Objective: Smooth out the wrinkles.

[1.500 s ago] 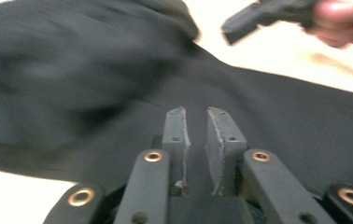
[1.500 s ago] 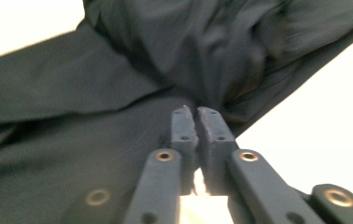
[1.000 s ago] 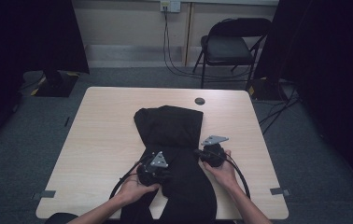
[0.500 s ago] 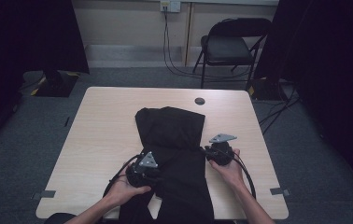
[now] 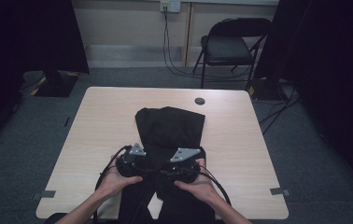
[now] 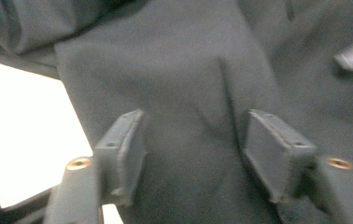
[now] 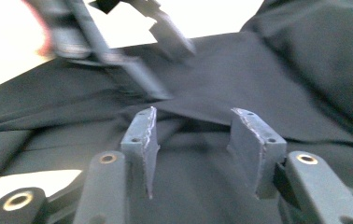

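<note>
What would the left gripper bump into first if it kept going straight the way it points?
Most likely the black cloth garment. The left gripper has just been opening its jaws and nothing is clamped between them. The dark fabric lies right ahead of them, though how close it is, is hard to tell.

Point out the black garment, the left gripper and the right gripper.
black garment [image 5: 170,123]: high view, on the folded upper part lying on the table.
left gripper [image 6: 191,154]: left gripper view, midway between its open jaws.
right gripper [image 7: 198,149]: right gripper view, midway between its open jaws.
</note>
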`<state>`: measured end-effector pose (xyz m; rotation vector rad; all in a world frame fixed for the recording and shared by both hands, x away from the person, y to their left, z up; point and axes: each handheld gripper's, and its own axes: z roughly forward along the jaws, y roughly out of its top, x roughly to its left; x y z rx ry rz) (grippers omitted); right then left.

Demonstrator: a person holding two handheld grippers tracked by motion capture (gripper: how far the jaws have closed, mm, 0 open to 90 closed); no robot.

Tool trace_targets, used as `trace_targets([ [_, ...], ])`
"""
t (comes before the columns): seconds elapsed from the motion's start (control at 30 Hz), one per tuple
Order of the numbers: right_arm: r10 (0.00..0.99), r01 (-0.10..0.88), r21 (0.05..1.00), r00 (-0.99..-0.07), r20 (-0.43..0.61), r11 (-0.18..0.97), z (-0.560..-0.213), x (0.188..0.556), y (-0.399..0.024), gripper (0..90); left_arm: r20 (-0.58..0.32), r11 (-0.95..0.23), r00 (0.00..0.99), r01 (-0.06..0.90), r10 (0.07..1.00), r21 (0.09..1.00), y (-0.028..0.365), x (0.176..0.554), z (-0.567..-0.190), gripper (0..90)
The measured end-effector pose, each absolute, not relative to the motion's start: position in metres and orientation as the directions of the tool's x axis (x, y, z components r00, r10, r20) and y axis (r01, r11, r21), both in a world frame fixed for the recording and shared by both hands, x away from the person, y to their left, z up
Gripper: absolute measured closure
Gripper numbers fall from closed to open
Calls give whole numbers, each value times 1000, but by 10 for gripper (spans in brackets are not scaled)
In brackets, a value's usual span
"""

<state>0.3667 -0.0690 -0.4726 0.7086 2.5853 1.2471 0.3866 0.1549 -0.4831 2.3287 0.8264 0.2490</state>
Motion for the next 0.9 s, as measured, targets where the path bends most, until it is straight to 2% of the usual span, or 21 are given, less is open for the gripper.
trace_targets([
  [0.1, 466, 328, 774, -883, 48, 541, -476, 361, -60, 483, -44, -580, 776, 506, 629, 638, 156, 390, -481, 856],
  [0.13, 460, 327, 775, -886, 53, 541, -477, 361, -58, 475, -57, -561, 770, 511, 635, 651, 158, 392, -478, 900],
  [0.27, 434, 330, 774, -897, 79, 540, -479, 356, -52, 425, -111, -466, 760, 499, 640, 731, 166, 398, -461, 900],
  [0.37, 407, 319, 776, -909, 88, 545, -482, 352, -44, 406, -115, -454, 744, 514, 659, 728, 170, 397, -460, 900],
  [0.4, 399, 315, 777, -912, 91, 545, -482, 350, -42, 404, -123, -441, 728, 531, 675, 723, 173, 398, -463, 877],
  [0.43, 388, 309, 774, -917, 90, 552, -483, 348, -37, 390, -126, -439, 720, 541, 682, 717, 175, 398, -465, 787],
  [0.57, 382, 285, 768, -923, 58, 574, -489, 348, -20, 363, -130, -424, 703, 554, 699, 716, 179, 403, -469, 685],
  [0.77, 385, 296, 796, -919, 86, 528, -483, 355, -5, 341, -109, -395, 666, 558, 738, 730, 182, 406, -468, 586],
  [0.9, 368, 297, 770, -926, 87, 564, -486, 356, 7, 310, -116, -379, 651, 568, 750, 731, 188, 409, -468, 576],
])
